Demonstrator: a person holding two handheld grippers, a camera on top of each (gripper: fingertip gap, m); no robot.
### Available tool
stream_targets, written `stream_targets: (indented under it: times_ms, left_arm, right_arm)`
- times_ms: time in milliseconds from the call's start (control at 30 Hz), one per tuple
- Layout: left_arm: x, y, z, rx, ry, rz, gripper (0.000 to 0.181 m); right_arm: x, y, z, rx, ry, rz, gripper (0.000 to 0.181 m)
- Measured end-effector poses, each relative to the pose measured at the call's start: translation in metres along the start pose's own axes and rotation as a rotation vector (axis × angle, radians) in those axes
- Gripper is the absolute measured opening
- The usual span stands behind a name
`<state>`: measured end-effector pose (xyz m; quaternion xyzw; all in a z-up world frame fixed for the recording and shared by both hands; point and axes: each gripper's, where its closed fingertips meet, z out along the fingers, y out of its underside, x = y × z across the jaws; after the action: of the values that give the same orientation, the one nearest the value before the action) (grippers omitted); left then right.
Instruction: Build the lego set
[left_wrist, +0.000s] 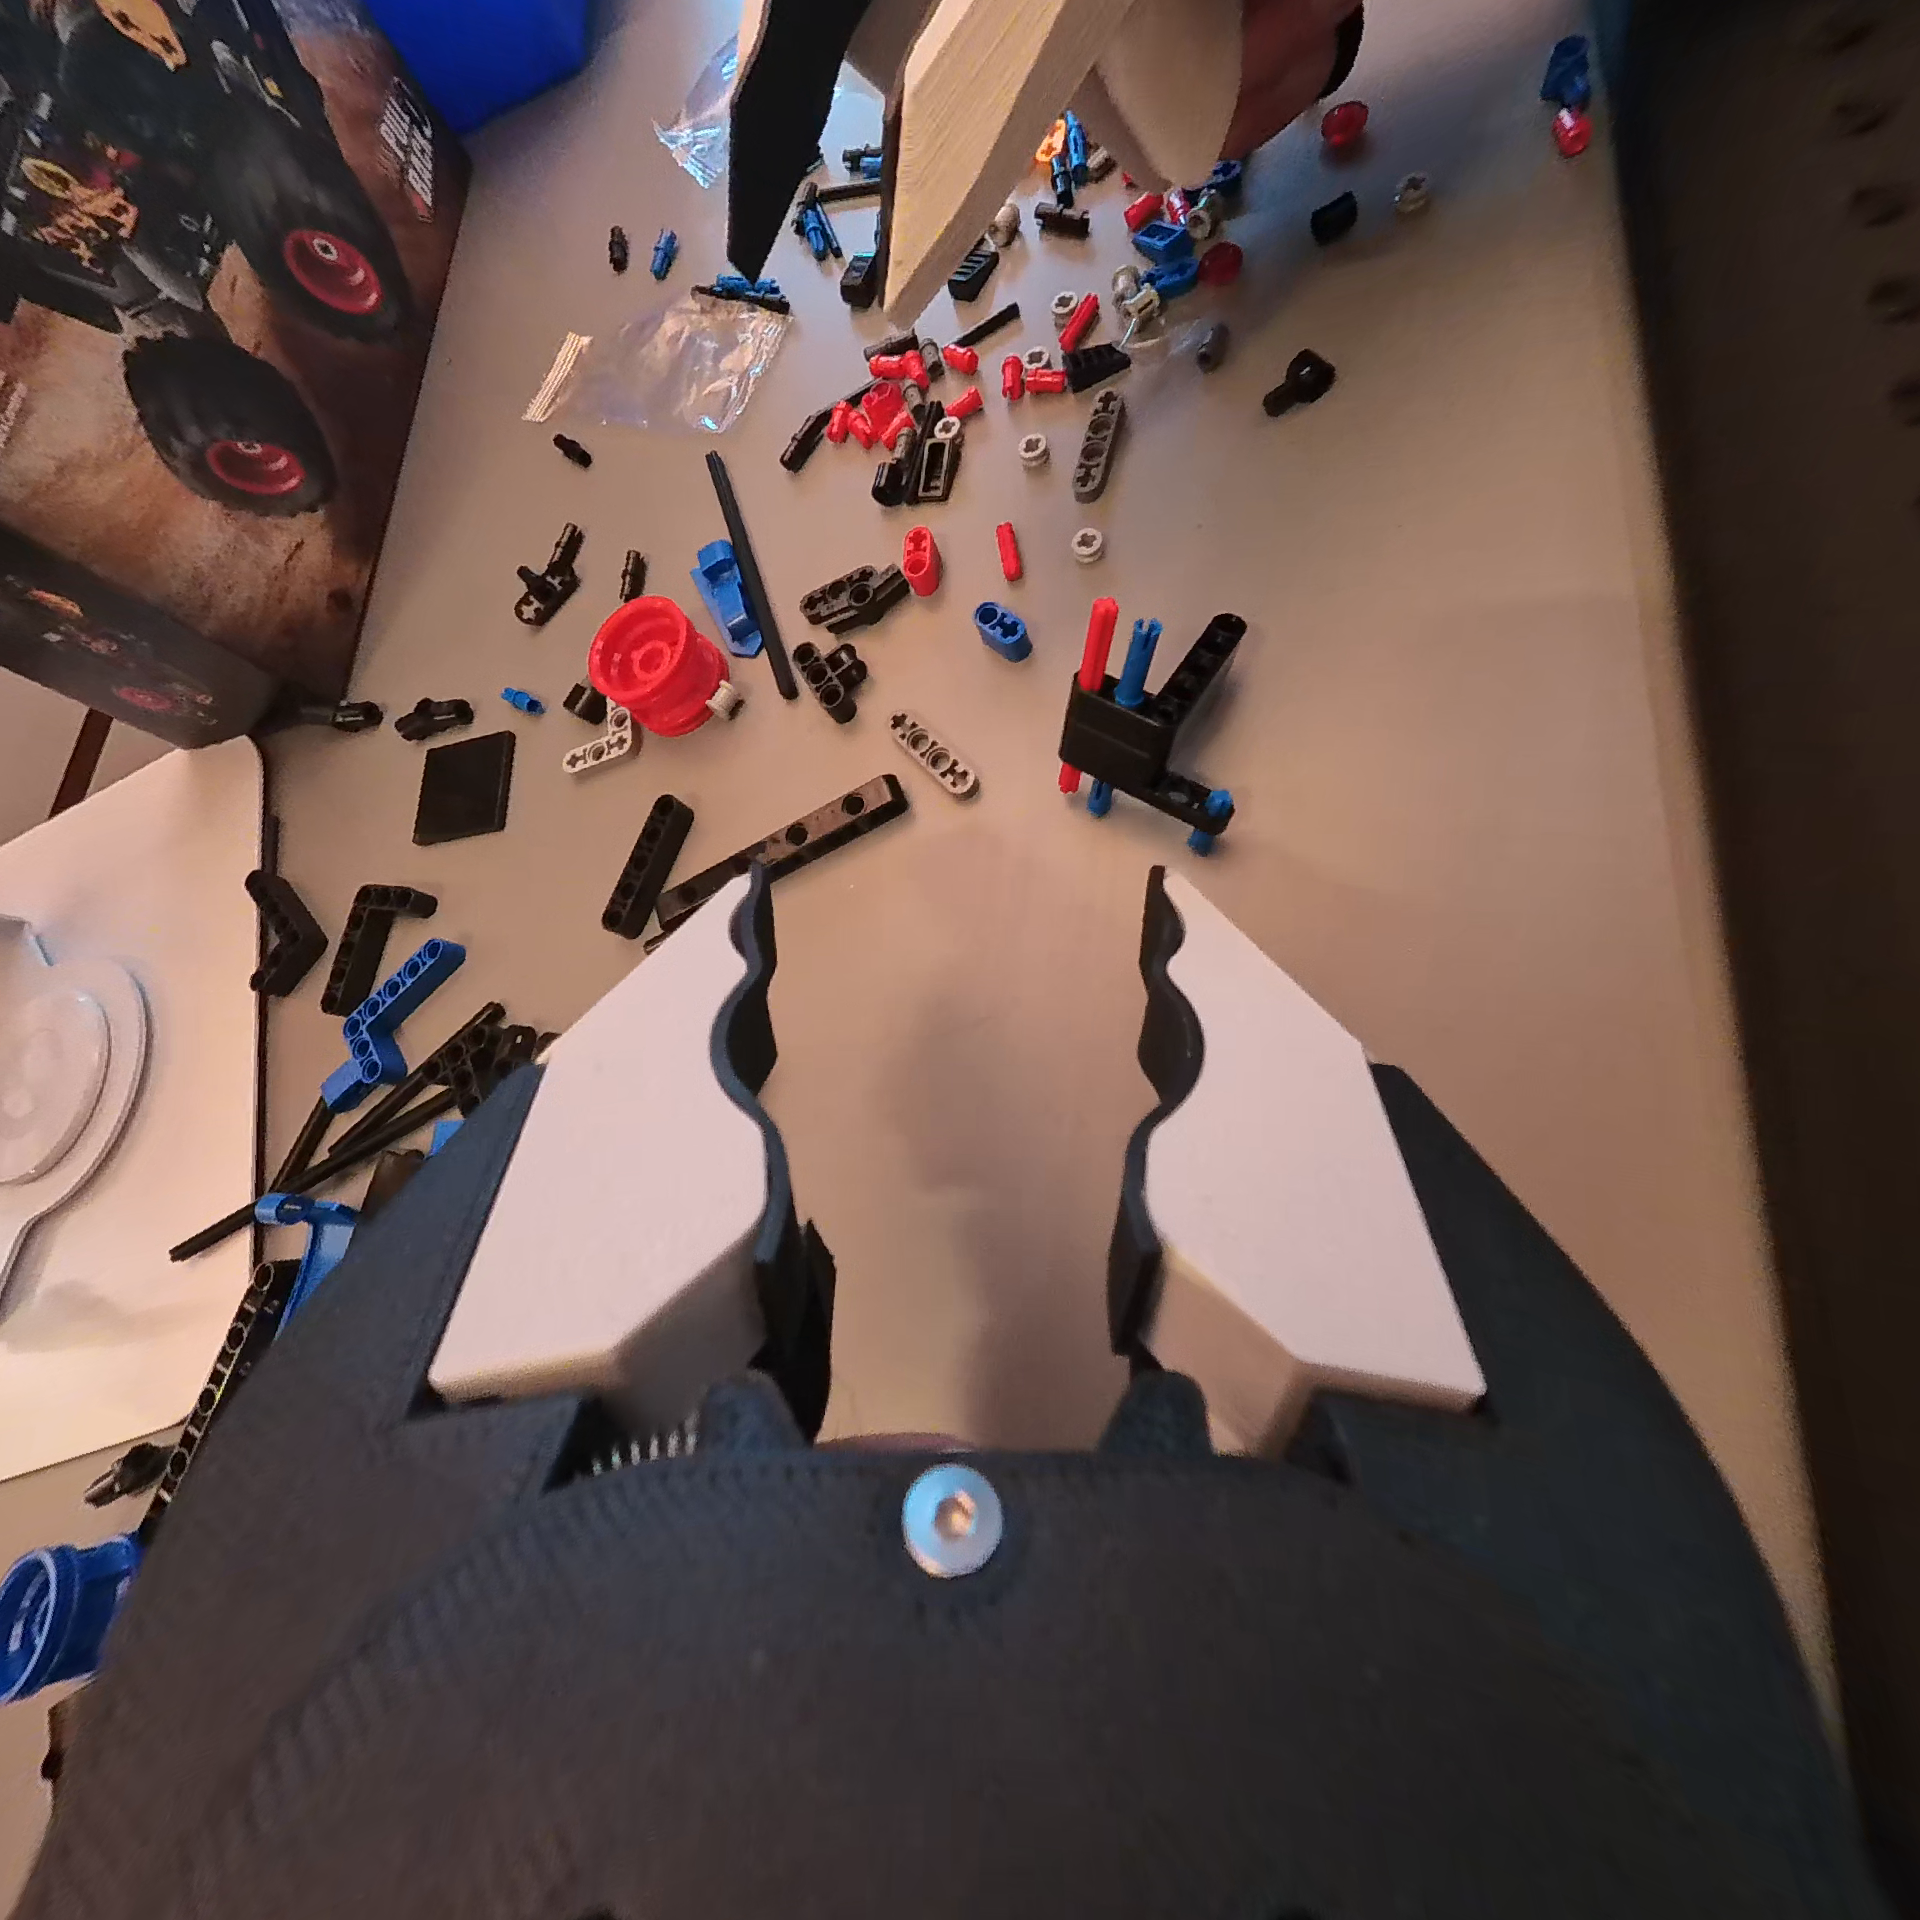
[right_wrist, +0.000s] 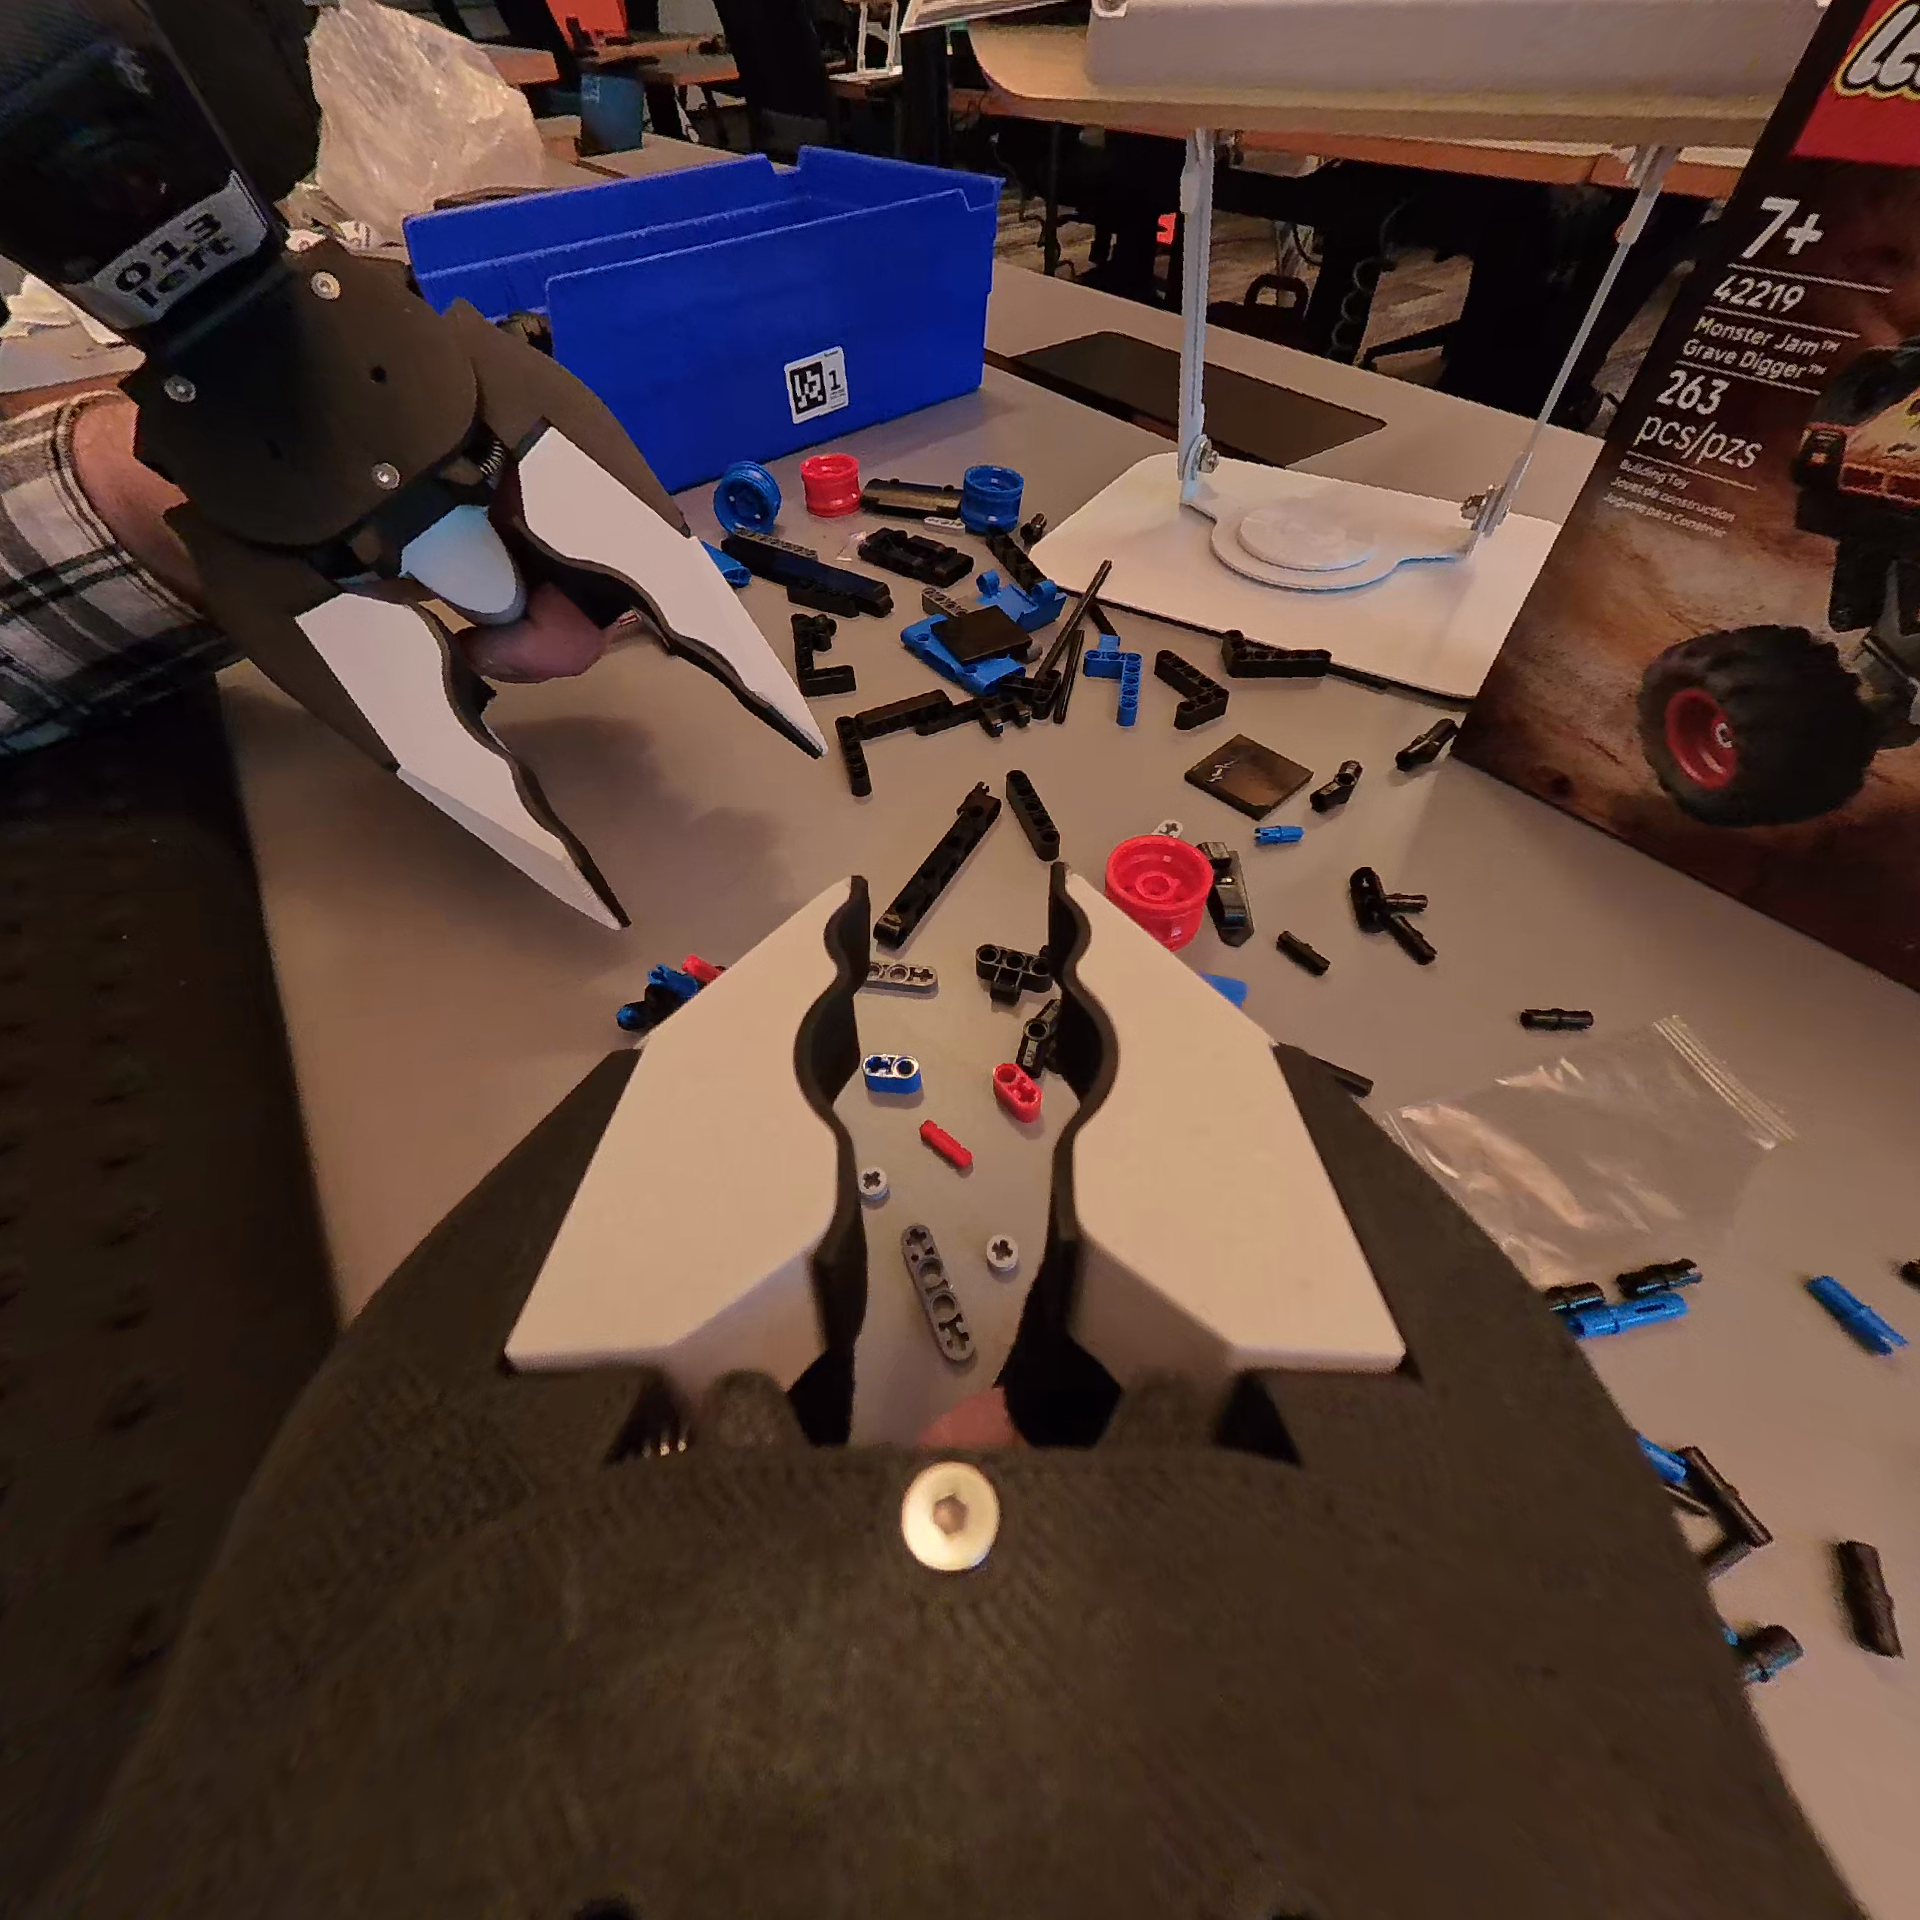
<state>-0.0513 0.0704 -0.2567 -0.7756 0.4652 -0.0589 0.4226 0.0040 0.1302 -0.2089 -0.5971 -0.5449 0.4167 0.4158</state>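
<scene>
Half-hidden black beam (left_wrist: 790, 836) behind left claw (left_wrist: 956, 883)

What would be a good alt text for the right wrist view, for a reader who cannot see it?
The right gripper, open and empty, hovers over small loose Lego pieces on a grey table, including a red wheel hub. The left gripper, also open, reaches in from the left; behind are a blue bin and the set's box.
</scene>
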Motion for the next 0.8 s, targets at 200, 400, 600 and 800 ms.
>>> stream_targets:
  times_ms: [200,400,600,800]
  left_arm:
    - [0.000,0.001,0.000,-0.003,0.001,0.001,0.068]
    - [-0.002,-0.001,0.000,0.003,-0.009,-0.005,0.068]
    - [-0.001,0.001,0.002,-0.007,-0.007,0.002,0.068]
    - [-0.004,0.002,0.002,-0.009,-0.019,-0.001,0.068]
  right_arm:
    - [-0.013,0.006,0.002,-0.037,-0.068,-0.027,0.029]
    - [-0.027,0.020,0.008,-0.117,-0.112,-0.114,0.030]
    - [-0.049,0.030,0.010,-0.165,-0.203,-0.179,0.033]
    - [-0.064,0.043,0.012,-0.235,-0.258,-0.250,0.028]
